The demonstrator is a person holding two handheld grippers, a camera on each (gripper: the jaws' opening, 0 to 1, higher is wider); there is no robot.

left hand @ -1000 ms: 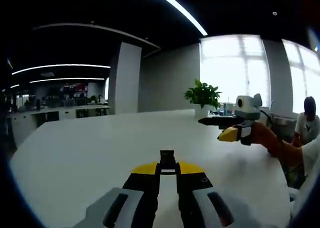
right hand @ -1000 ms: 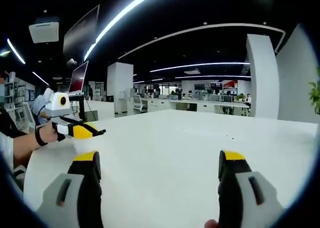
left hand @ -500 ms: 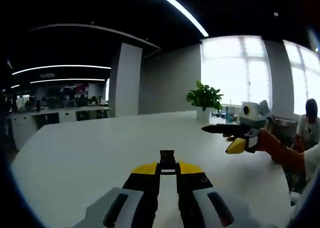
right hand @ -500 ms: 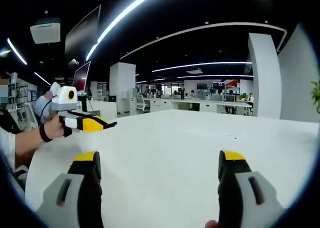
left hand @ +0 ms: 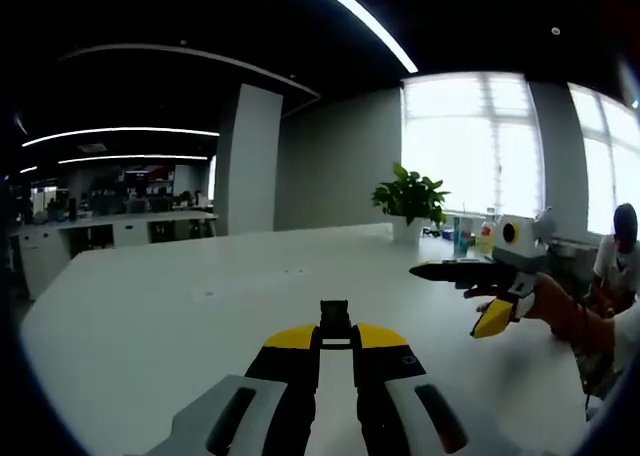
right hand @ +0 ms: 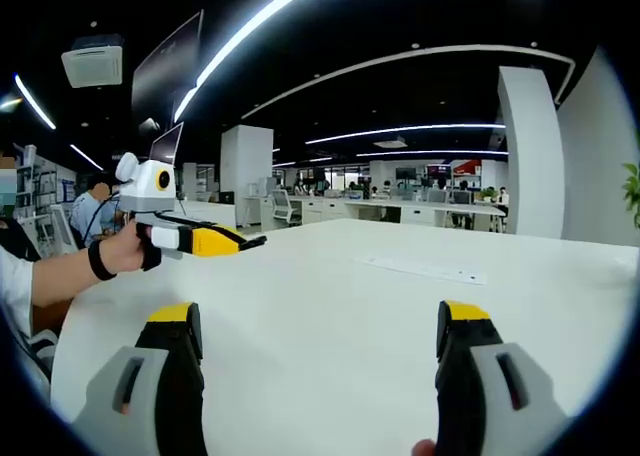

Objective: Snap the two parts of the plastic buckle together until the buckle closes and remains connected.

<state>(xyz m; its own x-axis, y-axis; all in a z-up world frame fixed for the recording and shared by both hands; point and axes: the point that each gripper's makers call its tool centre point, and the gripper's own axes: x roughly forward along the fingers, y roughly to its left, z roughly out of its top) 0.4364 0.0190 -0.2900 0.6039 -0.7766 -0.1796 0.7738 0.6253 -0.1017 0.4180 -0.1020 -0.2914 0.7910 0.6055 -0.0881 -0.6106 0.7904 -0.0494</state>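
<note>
Buckle part (left hand: 335, 324) sat clenched between your left gripper (left hand: 336, 344) tips, above table (left hand: 150, 316). Right gripper (right hand: 320, 326) hung spread, empty. Risk, I judged: mate unseen; thin tip hold could let part twist during snap.

A large white table (left hand: 180, 316) stands in an open office with a dark ceiling and long strip lights (right hand: 250, 26). Bright windows (left hand: 470, 146) are behind a potted plant (left hand: 408, 198), beside a grey wall and a white pillar (left hand: 252, 156). Far desks (right hand: 420, 208) are at the back.
</note>
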